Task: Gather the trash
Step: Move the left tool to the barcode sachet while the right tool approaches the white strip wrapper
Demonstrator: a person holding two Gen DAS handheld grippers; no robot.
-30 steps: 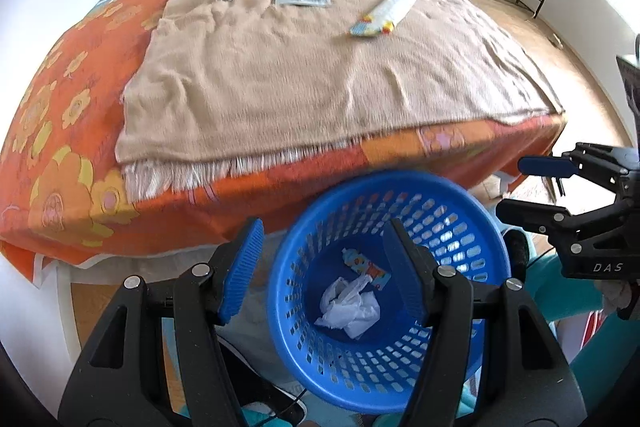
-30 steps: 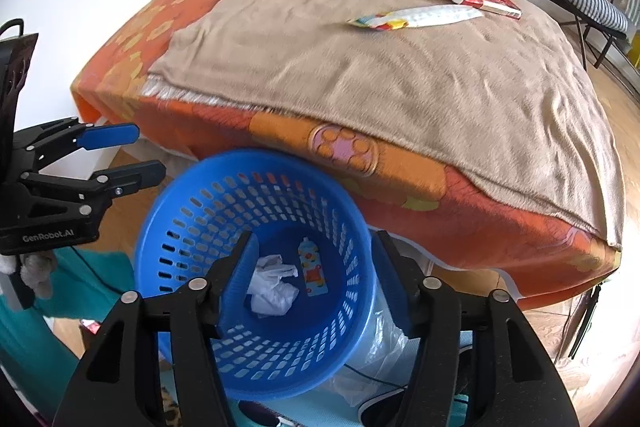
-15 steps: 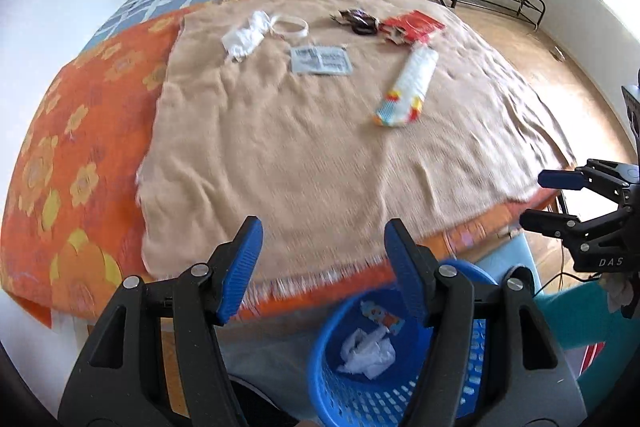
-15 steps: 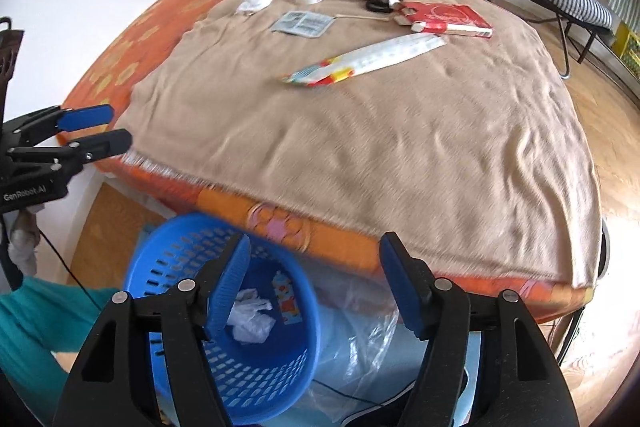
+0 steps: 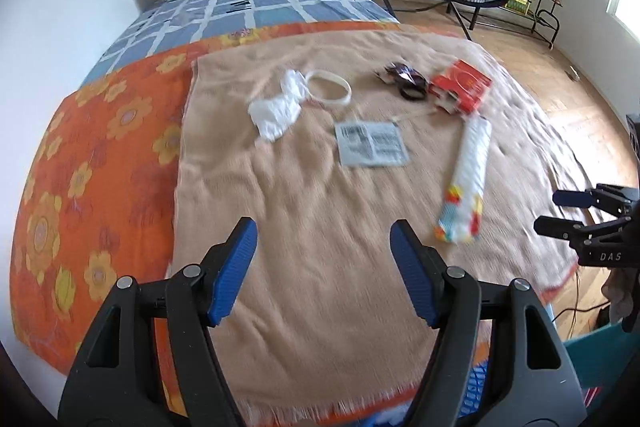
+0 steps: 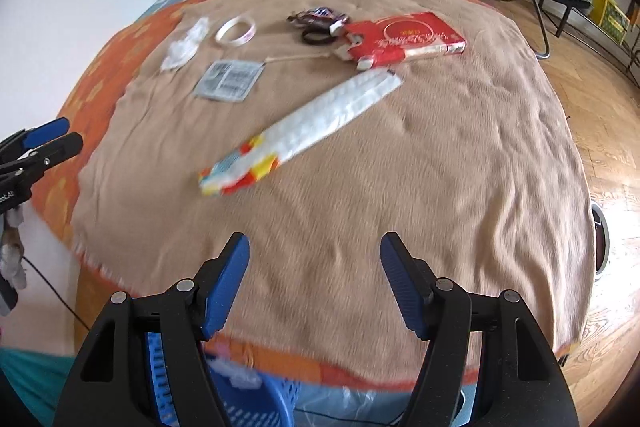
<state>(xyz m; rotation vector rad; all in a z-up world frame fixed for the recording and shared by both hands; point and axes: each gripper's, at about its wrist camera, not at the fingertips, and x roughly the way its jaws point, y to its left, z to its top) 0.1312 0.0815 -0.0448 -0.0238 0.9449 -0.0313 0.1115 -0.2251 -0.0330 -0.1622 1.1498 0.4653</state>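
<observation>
Left wrist view: left gripper now over the near part of the tan blanket; a second ago it hung over the blue basket, which has slid to a sliver at the near edge of the bed. Jaws apart and opening further, nothing between them. Trash ahead, toward the far edge of the blanket: crumpled tissue far left, white ring touching it, grey label sachet mid, dark wrapper and red packet far right, long white wrapper on the right side. Right gripper shows at the right edge, jaws parted.

Right wrist view: right gripper also moved off the basket and onto the blanket; jaws apart, empty. Long white wrapper is nearest, just ahead and left. Red packet, dark wrapper, ring, tissue and sachet sit toward the far edge. Left gripper at the left edge.

Meaning: drop-off looks done, both tongs empty and heading out for the next pieces. Six items left on the blanket, so well short of finished. Frames are motion-blurred.
</observation>
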